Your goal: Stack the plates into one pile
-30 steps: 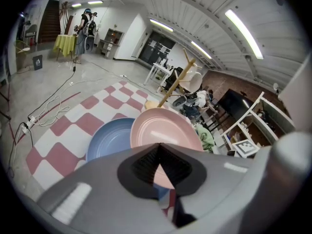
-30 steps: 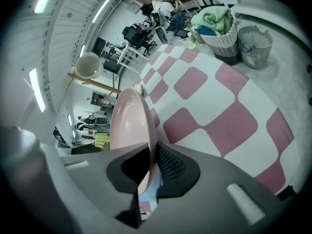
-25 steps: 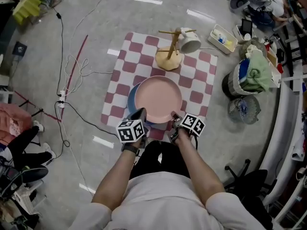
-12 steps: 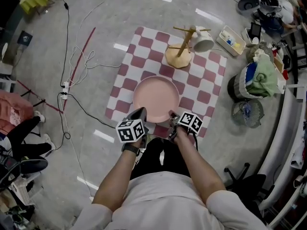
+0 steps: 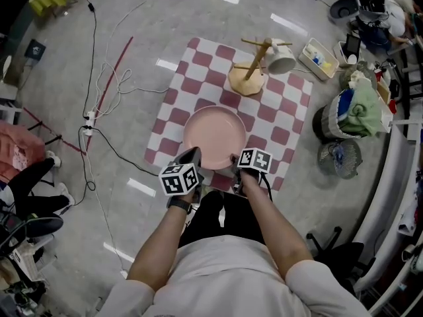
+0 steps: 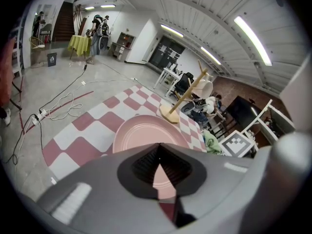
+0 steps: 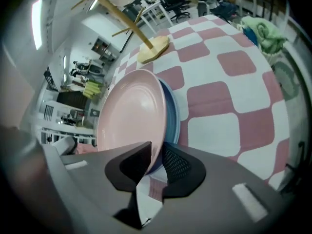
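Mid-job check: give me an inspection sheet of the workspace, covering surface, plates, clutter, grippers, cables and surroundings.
Surface: red-and-white checkered mat spread on a grey floor.
Job's things: pink plate lies on top of a blue plate; the blue one shows only in the right gripper view.
Clutter: wooden mug tree with a white mug, at the mat's far end.
Grippers: left gripper shut on nothing, near the pink plate's near rim; right gripper shut on the pink plate's rim.
Cables: white cable and black cable on the floor left of the mat.
Surroundings: fan, basket and tray to the right.
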`<state>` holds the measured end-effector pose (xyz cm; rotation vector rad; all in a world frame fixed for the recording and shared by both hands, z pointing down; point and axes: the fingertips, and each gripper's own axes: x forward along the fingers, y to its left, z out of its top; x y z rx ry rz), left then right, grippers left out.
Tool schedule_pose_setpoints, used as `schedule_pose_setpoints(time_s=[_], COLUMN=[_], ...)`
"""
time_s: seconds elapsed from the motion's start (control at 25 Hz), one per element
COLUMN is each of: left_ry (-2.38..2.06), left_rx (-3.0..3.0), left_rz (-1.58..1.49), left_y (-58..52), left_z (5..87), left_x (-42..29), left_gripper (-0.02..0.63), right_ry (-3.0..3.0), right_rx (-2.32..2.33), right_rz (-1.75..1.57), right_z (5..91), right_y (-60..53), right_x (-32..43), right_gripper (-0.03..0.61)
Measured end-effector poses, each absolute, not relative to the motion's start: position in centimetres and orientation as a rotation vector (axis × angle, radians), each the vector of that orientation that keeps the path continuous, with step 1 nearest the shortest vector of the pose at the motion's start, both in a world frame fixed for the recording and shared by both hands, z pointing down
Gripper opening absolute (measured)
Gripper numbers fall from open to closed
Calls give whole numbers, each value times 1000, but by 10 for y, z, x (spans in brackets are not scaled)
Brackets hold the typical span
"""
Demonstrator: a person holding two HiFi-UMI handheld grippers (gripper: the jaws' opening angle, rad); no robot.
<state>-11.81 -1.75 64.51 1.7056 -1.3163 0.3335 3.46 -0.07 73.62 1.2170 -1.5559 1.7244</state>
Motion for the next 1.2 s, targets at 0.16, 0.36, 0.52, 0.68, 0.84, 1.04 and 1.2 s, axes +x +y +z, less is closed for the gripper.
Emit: schedule_pose_setpoints(time_s=[0.16, 0.36, 0.52, 0.68, 0.84, 1.04, 1.2], left_ry=[-1317, -1299, -1298, -1259, -1213, -1192, -1198], left_rx=[1719, 1760, 1766, 1818, 1888, 1966, 2042], left_rz=[329, 321, 332, 329, 321, 280, 220], left_y=[-23, -34, -29, -29, -30, -37, -47], left_z=[638, 628, 624, 608, 582, 542, 499], left_x=[-114, -102, -104, -85, -67, -60, -60], left_gripper=[6, 6, 6, 6, 6, 6, 6], right_ry=[-1543, -1524, -1577, -1729, -1901, -2100, -2267], right_rx=[1149, 1147, 1121, 1113, 1121, 1132, 1149], right_rz=[1600, 1561, 1526, 1515, 1515, 1452, 1368], right_z=[732, 728, 713, 673, 629, 573, 523], right_y=[2, 4, 7, -1, -16, -34, -49], right_x=[40, 54, 49, 43, 28, 12, 4], right_gripper=[79, 95, 94, 89, 83, 26, 10])
